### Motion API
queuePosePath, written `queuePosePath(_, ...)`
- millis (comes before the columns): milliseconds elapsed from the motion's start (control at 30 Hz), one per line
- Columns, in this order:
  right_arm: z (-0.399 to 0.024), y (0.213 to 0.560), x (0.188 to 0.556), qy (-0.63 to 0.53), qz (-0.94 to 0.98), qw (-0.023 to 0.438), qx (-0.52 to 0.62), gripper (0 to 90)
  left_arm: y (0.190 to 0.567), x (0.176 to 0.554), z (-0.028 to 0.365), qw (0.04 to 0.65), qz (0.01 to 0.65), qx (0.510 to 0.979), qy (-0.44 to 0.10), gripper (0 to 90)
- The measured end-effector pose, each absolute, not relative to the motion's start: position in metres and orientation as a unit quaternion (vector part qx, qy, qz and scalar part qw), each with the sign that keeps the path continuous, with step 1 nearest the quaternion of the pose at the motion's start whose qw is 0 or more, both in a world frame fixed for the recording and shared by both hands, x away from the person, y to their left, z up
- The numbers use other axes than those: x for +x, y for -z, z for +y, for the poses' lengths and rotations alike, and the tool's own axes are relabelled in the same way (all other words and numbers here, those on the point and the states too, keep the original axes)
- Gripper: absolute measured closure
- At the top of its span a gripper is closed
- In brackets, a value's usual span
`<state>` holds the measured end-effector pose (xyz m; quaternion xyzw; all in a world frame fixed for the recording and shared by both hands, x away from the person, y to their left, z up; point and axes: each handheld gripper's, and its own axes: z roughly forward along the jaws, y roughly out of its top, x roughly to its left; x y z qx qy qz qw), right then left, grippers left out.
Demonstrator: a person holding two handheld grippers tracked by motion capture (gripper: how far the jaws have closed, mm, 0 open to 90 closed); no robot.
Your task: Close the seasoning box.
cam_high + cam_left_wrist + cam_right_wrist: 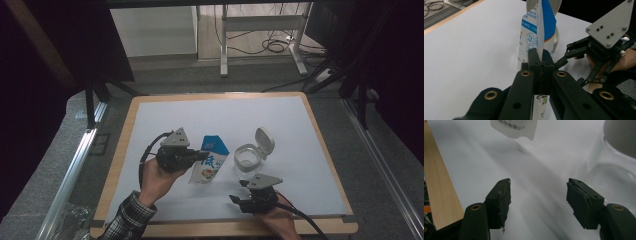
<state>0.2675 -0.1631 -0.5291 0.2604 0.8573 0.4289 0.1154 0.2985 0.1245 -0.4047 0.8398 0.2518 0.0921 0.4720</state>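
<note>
On the white surface [150, 125] with its wooden edge, a blue-and-white printed pouch [210, 160] stands near the middle, held upright by the left claw [202, 156]. Seen from the left gripper view, that claw's two black jaws are pressed together on the thin side seam of the pouch [534, 37], pinching it so the bag rises straight above the pads. The person's left hand [157, 180] grips the tool from below, a plaid sleeve [127, 220] showing at the bottom edge of the high view.

Just right of the pouch sits a clear round container [248, 157] with its white hinged lid [264, 140] flipped open and leaning back. In the left gripper view the container [555, 37] stands directly behind the pouch.

Near the front edge of the surface, the right claw [236, 192] is held low by the person's right hand [280, 220], pointing toward the pouch's base. Its jaws are spread apart with nothing between them, as the right gripper view shows: bare white surface lies between the two pads [501, 202]. In that view the lower corner of the pouch [514, 128] hangs at the top, apart from the jaws, and the container's clear wall [614, 170] rises at the right. The right claw [565, 56] also appears in the left gripper view, close beside the pouch but not touching it.
</note>
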Motion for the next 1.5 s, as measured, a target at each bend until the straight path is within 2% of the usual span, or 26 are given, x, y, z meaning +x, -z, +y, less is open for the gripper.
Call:
queuePosePath(600, -0.128, 0.534, 0.271, -0.437, 0.853, 0.111, 0.262, 31.1, 0.395, 0.296, 0.113, 0.479, 0.244, 0.839, -0.084, 90.0)
queuePosePath(1500, -0.103, 0.534, 0.28, -0.454, 0.836, 0.158, 0.263, 30.7, 0.381, 0.293, 0.106, 0.491, 0.242, 0.835, -0.065, 90.0)
